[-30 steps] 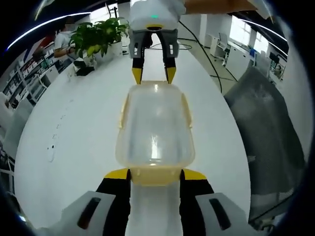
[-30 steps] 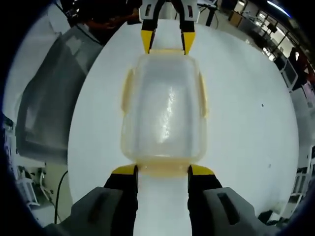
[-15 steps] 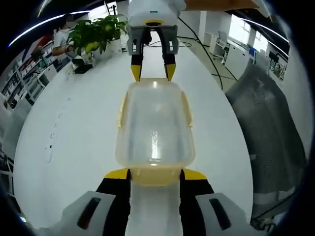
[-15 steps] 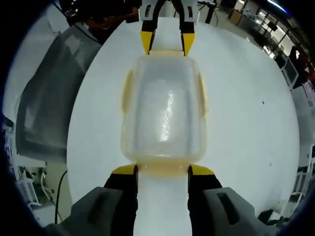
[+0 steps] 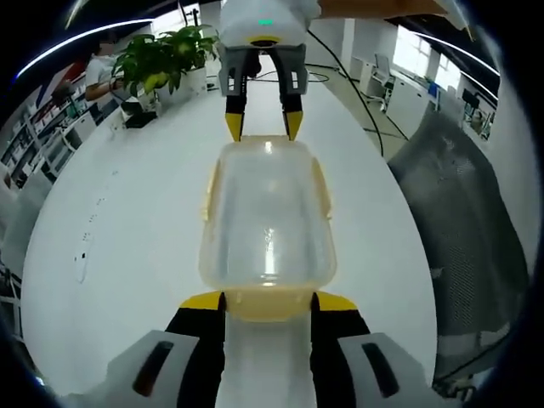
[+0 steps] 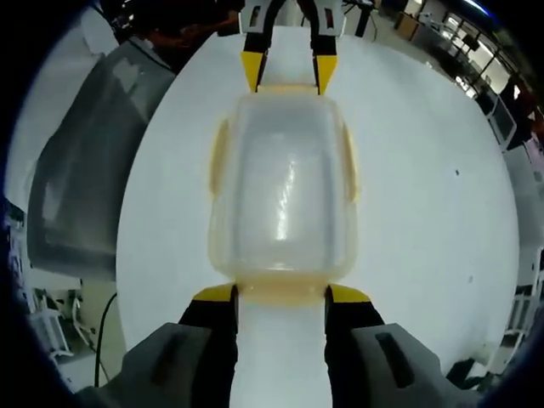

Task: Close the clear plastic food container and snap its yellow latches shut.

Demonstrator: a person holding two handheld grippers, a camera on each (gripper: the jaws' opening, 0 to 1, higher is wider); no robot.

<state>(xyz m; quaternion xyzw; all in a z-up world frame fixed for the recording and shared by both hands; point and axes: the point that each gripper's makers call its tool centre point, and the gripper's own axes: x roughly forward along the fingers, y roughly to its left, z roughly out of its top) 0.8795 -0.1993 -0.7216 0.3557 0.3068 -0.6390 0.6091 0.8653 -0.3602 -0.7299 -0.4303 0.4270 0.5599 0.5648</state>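
White round table (image 5: 127, 255) (image 6: 425, 212) carries everything; a grey mesh chair back (image 5: 459, 246) (image 6: 76, 187) stands just beside its edge. Potted green plant (image 5: 166, 59) sits at the far side of the table in the left gripper view, with shelving and a person beyond it.

Clear plastic food container (image 5: 266, 219) (image 6: 283, 200) rests on the table, centred between the two grippers, lid on. Long axis runs from one gripper to the other. Yellow latches show on all sides: a side latch (image 5: 209, 194) (image 6: 220, 155) on each long edge, lying against the wall, and an end latch (image 5: 268, 302) (image 6: 280, 293) at each short end.

Left gripper (image 5: 268, 304) (image 6: 287, 72) — jaws parted about as wide as the container's end latch, yellow tips flanking that latch at the near end in its own view. The tips sit at the latch's two sides, seemingly touching it; whether they press on it I cannot tell. Nothing is lifted.

Right gripper (image 6: 280, 296) (image 5: 261, 127) — same posture at the opposite end: jaws spread apart, yellow tips bracketing the end latch there. In the left gripper view its two tips come down to the far rim of the container, one at each corner of the latch. Contact looks likely; a firm clamp cannot be confirmed.

Both tools face each other along the container, each at one short end.
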